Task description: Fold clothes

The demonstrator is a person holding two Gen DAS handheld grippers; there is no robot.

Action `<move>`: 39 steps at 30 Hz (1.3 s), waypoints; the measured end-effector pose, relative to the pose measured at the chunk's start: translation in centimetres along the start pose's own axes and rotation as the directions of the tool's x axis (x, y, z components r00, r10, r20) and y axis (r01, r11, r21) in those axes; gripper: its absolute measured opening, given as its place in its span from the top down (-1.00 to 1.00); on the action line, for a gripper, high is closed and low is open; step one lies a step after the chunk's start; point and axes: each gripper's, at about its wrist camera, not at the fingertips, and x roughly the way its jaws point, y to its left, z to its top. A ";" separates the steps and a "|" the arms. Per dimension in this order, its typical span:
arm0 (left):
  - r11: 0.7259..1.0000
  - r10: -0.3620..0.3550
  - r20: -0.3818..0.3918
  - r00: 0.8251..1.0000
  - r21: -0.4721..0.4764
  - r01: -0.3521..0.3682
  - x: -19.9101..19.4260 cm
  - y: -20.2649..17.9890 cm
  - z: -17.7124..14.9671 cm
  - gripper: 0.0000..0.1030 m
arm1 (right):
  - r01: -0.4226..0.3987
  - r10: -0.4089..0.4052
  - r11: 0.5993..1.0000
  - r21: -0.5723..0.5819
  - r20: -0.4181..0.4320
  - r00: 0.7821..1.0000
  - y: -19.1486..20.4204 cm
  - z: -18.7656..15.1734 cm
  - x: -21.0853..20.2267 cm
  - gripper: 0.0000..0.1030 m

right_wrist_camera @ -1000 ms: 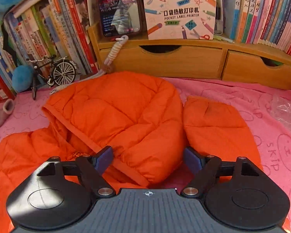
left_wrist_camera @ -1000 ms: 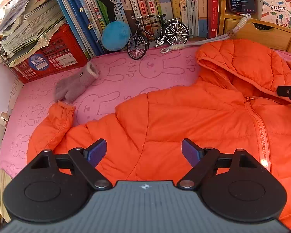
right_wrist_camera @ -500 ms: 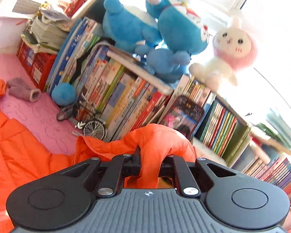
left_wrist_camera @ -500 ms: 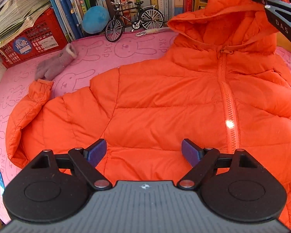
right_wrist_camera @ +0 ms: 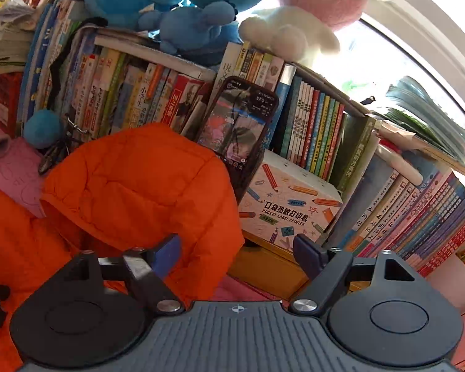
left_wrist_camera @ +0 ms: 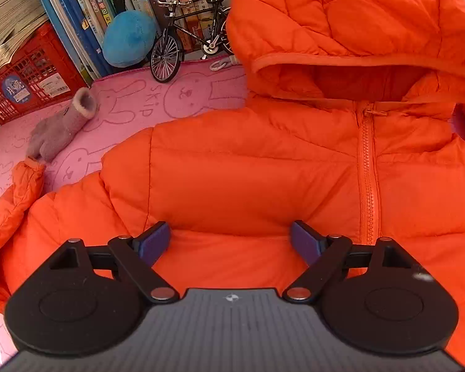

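An orange puffer jacket lies front up on the pink bunny-print cover, zipped, one sleeve stretched to the left. Its hood stands propped up against the shelf behind. My left gripper is open just above the jacket's chest, nothing between its fingers. In the right wrist view the hood bulges upright at left of centre. My right gripper is open, its left finger against the hood's edge, holding nothing.
A grey sock, a model bicycle and a blue plush ball sit behind the jacket. Books, a phone, a label printer box and plush toys crowd the wooden shelf. A red crate stands far left.
My right gripper was shut on the hood and holding it up; now it is open and the hood stands loose. The left gripper moved closer over the jacket's chest.
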 end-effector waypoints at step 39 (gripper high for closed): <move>0.991 0.014 -0.233 0.972 -0.129 -0.045 -10.8 16.0 -17.5 -0.79 | -0.138 0.421 0.877 0.459 -0.600 0.680 0.9 -19.0 -21.0 0.35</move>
